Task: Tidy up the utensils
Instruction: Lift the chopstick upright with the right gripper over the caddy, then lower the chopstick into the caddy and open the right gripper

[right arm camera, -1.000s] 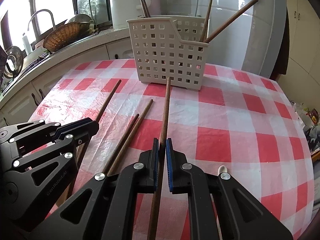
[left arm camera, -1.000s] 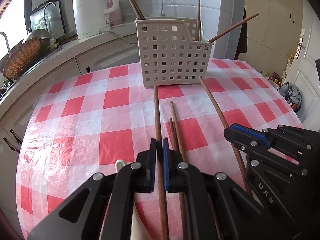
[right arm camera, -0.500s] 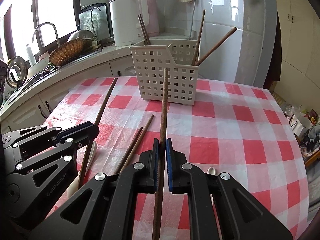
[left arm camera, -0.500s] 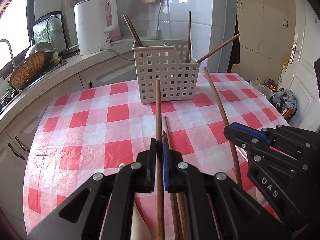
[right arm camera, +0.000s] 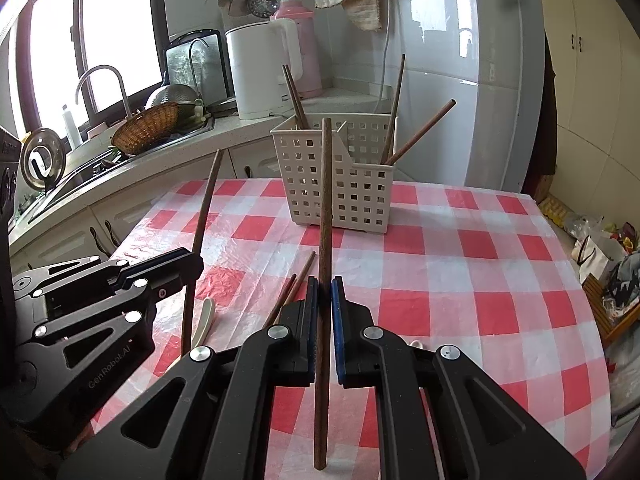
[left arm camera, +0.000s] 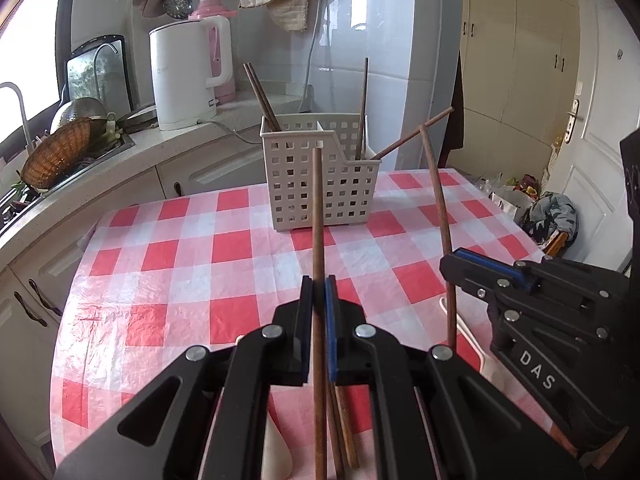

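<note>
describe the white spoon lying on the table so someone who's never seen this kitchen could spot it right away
Start at the red and white checked tablecloth, then look below the perforated cream plastic utensil basket to its near left part. There a small white ceramic spoon lies flat beside two loose brown wooden chopsticks; it alone is pale, short and curved.

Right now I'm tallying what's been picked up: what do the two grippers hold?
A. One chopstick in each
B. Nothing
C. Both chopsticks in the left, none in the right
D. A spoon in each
A: the left gripper and the right gripper each have their jaws shut on one brown chopstick, clear of the table.
</note>
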The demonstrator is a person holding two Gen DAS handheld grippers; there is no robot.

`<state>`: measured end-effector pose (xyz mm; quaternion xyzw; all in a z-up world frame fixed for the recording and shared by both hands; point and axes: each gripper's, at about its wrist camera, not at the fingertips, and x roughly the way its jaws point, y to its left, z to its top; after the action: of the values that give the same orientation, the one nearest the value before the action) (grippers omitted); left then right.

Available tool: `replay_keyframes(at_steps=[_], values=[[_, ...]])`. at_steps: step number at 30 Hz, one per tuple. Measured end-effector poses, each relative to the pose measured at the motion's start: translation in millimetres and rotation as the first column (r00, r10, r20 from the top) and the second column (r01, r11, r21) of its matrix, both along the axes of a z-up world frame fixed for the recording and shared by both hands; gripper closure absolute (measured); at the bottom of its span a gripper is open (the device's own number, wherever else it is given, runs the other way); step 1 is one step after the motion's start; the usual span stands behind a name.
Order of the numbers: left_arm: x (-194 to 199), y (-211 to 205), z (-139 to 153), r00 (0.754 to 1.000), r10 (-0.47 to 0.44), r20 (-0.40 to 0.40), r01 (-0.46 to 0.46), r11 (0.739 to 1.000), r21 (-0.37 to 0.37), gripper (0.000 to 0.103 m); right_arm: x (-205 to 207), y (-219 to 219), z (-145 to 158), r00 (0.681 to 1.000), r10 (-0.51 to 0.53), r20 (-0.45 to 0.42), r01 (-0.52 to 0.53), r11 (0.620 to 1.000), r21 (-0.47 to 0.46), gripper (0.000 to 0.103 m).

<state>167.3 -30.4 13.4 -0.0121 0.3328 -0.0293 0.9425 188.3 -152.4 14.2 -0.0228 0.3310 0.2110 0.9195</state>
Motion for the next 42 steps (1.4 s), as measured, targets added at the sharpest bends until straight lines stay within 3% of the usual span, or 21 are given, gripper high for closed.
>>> replay_keyframes(at_steps=[3, 16, 27, 34, 42], values=[[-0.7, 9.7, 13.9, 1.000, -0.015, 0.014, 0.016, 0.999, -0.050, 0.097, 1.3, -2.6, 7.9, 1.000, 0.012, -0.002, -0.012, 1.000, 0.027, 0.094], [25.6, 29.9, 52.2, 0.998, -0.045, 0.042, 0.050, 0.992, -0.113, 0.097, 20.8, 3.5, 44.7, 0.999, 0.045, 0.025, -0.047, 0.997, 0.056, 0.094], [73.1, 35.1, 133.6, 0.987, -0.095, 0.127, 0.105, 0.992, -0.075, 0.097, 71.5, 14.2, 116.8, 0.993, 0.075, 0.089, -0.079, 0.996, 0.042, 0.094], [110.1, 41.2, 186.7, 0.979, -0.079, 0.188, 0.089, 0.995, -0.046, 0.097, 112.5, 24.9, 158.4, 0.990, 0.059, 0.130, -0.061, 0.998, 0.016, 0.094], [159.6, 45.8, 210.5, 0.975, -0.041, 0.220, 0.047, 0.999, -0.021, 0.097, 156.5, 28.8, 177.5, 0.989, 0.009, 0.148, -0.009, 1.000, 0.001, 0.094]])
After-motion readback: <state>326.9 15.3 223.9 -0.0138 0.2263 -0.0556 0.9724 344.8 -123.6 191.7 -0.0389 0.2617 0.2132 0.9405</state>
